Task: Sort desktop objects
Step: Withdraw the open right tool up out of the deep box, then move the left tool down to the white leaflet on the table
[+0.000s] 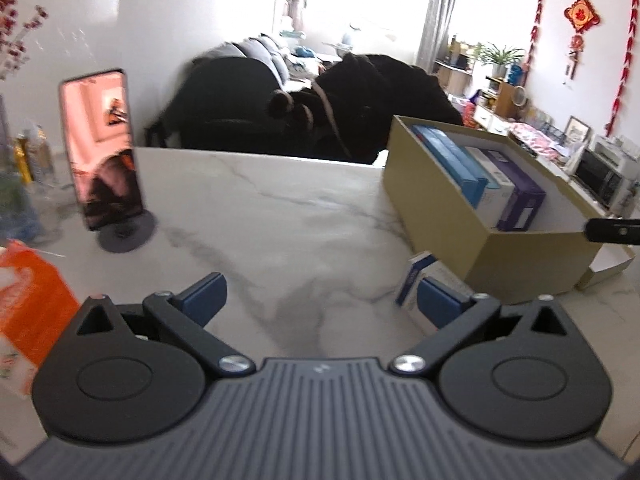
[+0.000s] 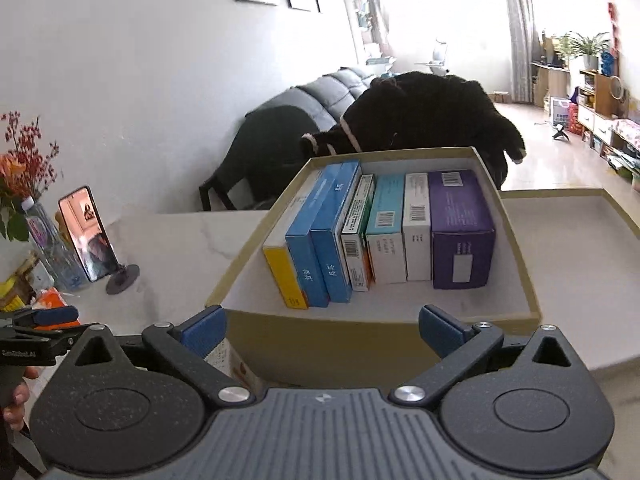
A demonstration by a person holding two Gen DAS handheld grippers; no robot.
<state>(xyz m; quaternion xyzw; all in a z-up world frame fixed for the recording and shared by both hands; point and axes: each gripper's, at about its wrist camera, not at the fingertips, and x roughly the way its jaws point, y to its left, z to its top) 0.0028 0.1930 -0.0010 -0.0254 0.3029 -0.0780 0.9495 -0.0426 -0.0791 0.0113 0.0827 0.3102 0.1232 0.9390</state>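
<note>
Both grippers tilt down over my marble table (image 1: pixel 280 208). My left gripper (image 1: pixel 320 300) gapes wide, holding nothing, its right finger in front of a small white-and-blue box (image 1: pixel 416 276) beside the cardboard box (image 2: pixel 376 344). My right gripper (image 2: pixel 322 330) is equally wide and empty, facing the upright packets (image 2: pixel 380 232) filed inside. Barcodes show; the blue packets' writing is too small to read.
</note>
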